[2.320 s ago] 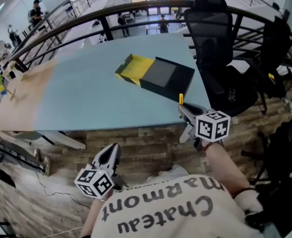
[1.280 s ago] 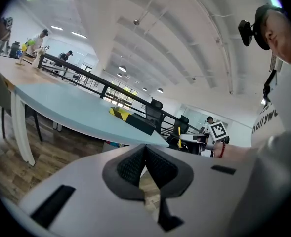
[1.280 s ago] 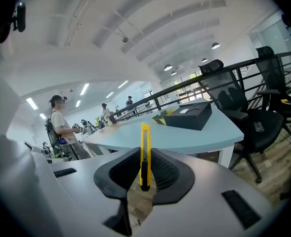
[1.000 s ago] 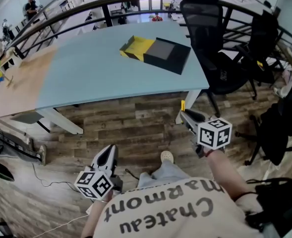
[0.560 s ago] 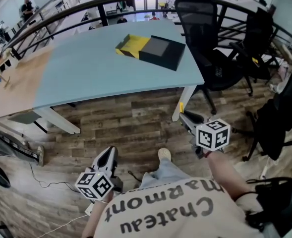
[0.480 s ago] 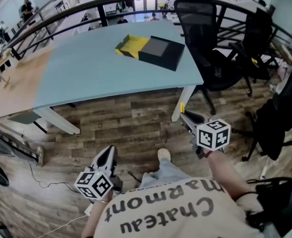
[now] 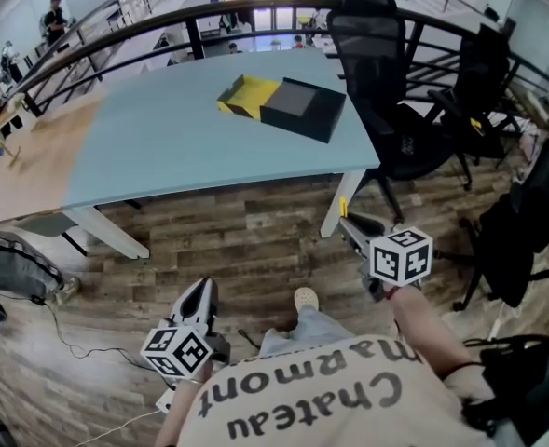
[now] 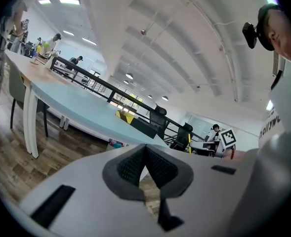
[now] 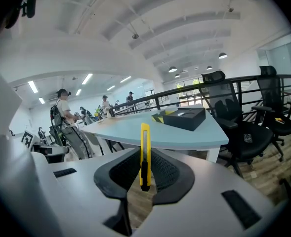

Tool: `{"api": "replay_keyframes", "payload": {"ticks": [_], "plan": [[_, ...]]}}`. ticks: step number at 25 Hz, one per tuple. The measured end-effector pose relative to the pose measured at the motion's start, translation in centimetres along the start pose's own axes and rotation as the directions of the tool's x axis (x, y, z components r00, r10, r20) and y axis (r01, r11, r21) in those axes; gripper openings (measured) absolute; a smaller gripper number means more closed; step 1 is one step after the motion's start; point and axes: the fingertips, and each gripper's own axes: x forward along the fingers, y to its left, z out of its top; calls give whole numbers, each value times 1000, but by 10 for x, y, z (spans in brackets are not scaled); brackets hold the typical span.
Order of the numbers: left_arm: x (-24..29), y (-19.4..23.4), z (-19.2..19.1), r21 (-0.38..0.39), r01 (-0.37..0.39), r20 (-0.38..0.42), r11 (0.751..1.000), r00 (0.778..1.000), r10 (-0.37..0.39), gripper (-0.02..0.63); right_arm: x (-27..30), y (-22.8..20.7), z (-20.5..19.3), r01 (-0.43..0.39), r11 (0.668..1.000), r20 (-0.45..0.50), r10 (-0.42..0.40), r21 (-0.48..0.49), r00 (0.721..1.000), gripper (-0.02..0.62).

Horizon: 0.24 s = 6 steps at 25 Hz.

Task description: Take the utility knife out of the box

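We have stepped back from the tabletop (image 7: 162, 147) and box (image 7: 297, 110). Our right tool (image 7: 350, 223) clamps the utility knife (image 9: 145, 154), left tool (image 8: 145, 164) pinched empty, so removal looks done.

long pale-blue table (image 7: 190, 147) on a brown wood-plank floor (image 7: 246, 250)
the table has a bare wooden stretch (image 7: 27, 175) at its left end and white legs (image 7: 106, 234); two black mesh office chairs (image 7: 377, 63) stand just beside its right end, a curved black metal railing (image 7: 97, 54) runs behind it, and people (image 7: 58, 17) stand far off at the left.
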Motion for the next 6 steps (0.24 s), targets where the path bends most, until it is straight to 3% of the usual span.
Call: {"api": "replay_keyframes", "payload": {"ticks": [6], "plan": [[8,-9,6,17,11,-8,1000,1000,-11,3,-5,-9,2,11,1000,2,-11,10,1000,84]]}}
